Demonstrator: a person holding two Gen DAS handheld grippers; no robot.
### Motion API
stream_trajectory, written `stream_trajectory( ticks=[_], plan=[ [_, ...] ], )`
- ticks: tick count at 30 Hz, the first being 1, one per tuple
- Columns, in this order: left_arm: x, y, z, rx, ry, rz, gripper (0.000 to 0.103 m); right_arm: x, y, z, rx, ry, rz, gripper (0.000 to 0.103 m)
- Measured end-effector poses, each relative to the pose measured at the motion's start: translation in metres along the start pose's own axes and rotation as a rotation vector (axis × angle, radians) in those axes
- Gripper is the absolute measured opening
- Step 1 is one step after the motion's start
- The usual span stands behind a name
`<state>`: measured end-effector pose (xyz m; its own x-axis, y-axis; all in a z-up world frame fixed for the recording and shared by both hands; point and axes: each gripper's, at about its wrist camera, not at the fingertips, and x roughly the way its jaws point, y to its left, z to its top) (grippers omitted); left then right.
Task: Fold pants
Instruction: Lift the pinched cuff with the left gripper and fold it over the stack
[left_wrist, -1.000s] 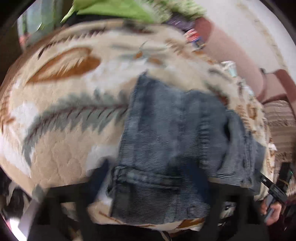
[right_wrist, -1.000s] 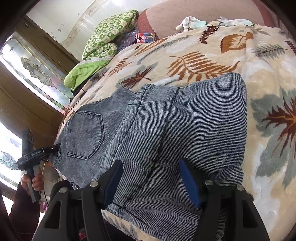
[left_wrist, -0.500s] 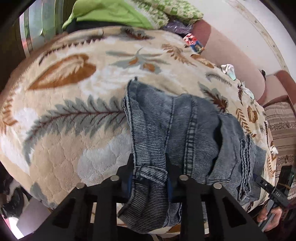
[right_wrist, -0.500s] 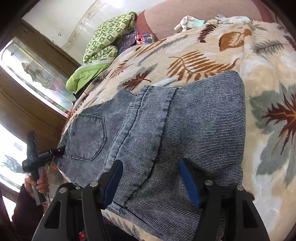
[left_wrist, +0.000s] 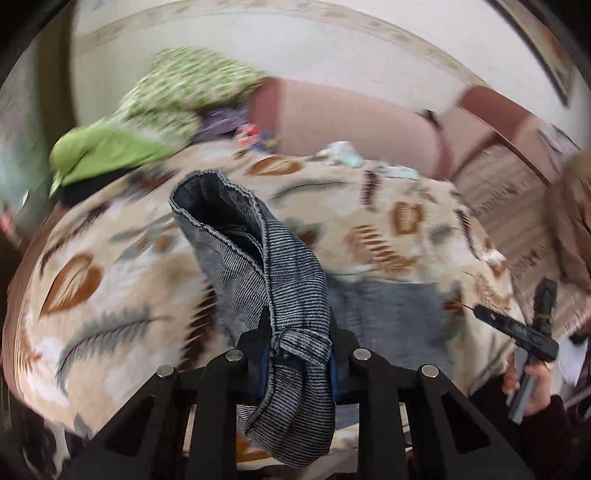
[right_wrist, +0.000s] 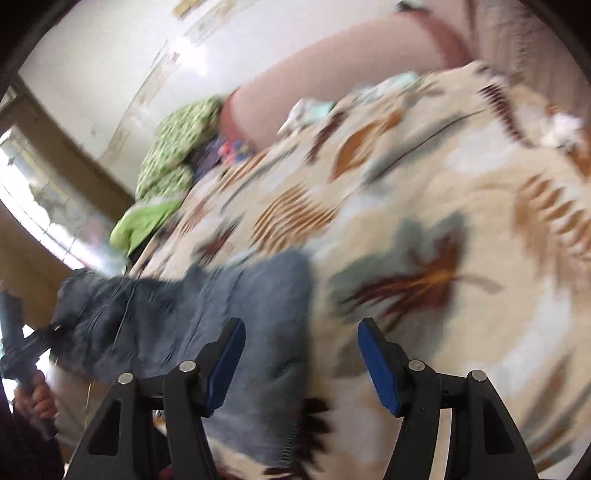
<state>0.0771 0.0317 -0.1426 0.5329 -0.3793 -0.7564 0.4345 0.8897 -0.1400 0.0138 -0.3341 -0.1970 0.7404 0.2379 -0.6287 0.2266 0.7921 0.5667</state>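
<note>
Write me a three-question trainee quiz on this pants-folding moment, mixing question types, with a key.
1. True or false: the left gripper is clamped on the jeans.
2. The right gripper is: A) shut on the waistband B) open, holding nothing C) shut on the green cloth.
3. Fill in: the jeans lie on a blanket printed with ____.

Key: 1 true; 2 B; 3 leaves.
</note>
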Motion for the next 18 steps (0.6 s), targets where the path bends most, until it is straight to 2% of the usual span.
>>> stream_trajectory(
  ticks=[4,9,12,14,15,16,18],
  plan=[
    [0.014,-0.066,0.012,0.104,0.03,-0.053,0.024,-0.022,-0.038,0.009,0.129,-0.069,0.022,0.067],
    [0.063,-0.14,0.006,0.201,0.121,-0.107,0.024,-0.032,-0.081,0.016,0.29,-0.11,0.068,0.067],
    [0.105,-0.172,-0.013,0.27,0.221,-0.082,0.03,-0.038,-0.093,0.017,0.306,-0.132,0.054,0.067],
    [0.125,-0.183,-0.024,0.256,0.328,-0.086,0.03,-0.038,-0.097,0.017,0.311,-0.131,0.049,0.067],
    [0.125,-0.185,-0.026,0.252,0.35,-0.104,0.03,-0.038,-0.098,0.018,0.313,-0.13,0.051,0.067],
    [0.122,-0.187,-0.026,0.258,0.349,-0.123,0.03,-0.037,-0.098,0.018,0.314,-0.127,0.057,0.067],
    [0.099,-0.189,-0.02,0.296,0.272,-0.147,0.034,-0.034,-0.095,0.019,0.303,-0.122,0.072,0.067]
  ],
)
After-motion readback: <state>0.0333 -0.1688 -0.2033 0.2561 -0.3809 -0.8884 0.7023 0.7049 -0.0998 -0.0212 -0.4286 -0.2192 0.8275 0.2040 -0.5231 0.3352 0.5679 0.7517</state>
